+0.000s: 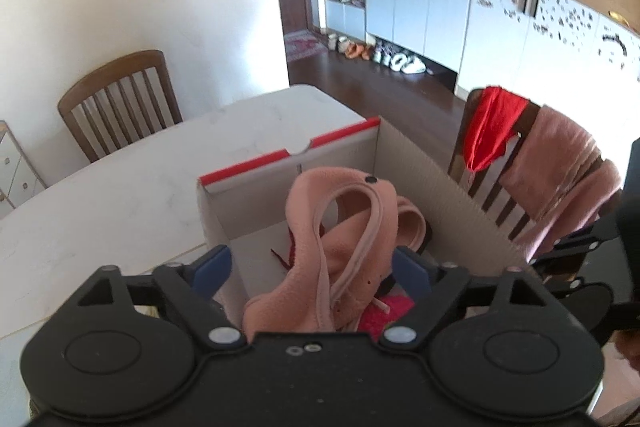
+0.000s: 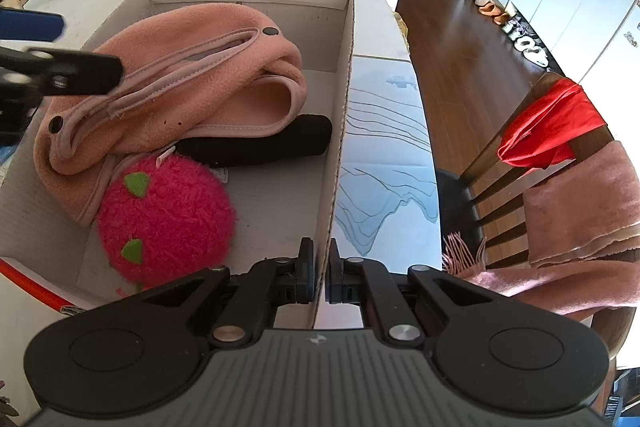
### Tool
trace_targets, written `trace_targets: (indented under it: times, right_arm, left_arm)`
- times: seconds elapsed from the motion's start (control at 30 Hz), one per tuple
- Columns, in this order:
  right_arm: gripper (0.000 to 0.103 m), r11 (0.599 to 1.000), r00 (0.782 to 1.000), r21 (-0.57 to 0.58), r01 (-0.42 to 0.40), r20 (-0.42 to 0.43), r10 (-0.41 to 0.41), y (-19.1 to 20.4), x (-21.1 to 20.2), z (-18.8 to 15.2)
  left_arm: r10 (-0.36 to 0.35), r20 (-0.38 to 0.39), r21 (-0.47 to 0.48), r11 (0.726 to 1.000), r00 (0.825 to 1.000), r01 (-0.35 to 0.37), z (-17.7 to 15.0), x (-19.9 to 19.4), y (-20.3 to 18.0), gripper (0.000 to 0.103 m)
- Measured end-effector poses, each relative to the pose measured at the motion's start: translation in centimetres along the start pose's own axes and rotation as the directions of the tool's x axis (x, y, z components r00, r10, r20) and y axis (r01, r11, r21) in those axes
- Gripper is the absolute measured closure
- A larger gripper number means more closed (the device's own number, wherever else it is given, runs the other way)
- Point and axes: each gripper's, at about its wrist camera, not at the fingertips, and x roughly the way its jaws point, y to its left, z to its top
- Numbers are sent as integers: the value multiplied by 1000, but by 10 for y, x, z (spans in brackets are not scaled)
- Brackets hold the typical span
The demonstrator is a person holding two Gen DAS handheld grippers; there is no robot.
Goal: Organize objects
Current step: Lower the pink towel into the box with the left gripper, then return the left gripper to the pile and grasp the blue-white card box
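The left matte-black plastic gripper [image 1: 308,263] has blue finger pads [image 1: 212,267], round housings at 7 and 5 o'clock, and silver pivot screws. The right black gripper [image 2: 320,275] has dark fingers, a ribbed grey top plate and brass-toned screws.

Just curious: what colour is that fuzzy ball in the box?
Bright pink with small green patches: the fuzzy ball shows best in the right wrist view.

No legible text, labels or numbers anywhere.
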Motion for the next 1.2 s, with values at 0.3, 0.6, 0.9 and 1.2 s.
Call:
trace_targets:
  times: [0.3, 0.6, 0.9, 1.2]
  right_arm:
    - [98, 1000, 1000, -26, -4, -5, 3, 1, 0, 1]
    - [98, 1000, 1000, -21, 12, -14, -12, 4, 0, 3]
    - [97, 998, 998, 14, 57, -26, -56, 10, 2, 2]
    - [96, 992, 994, 76, 101, -39, -98, 17, 3, 4]
  left_arm:
    - [33, 64, -68, 997, 997, -29, -6, -28, 9, 1]
    - [75, 71, -126, 990, 995, -66, -23, -42, 35, 1]
    - [123, 36, -214, 970, 992, -112, -66, -52, 96, 1]
    - [208, -44, -327, 921, 977, -211, -124, -57, 173, 1]
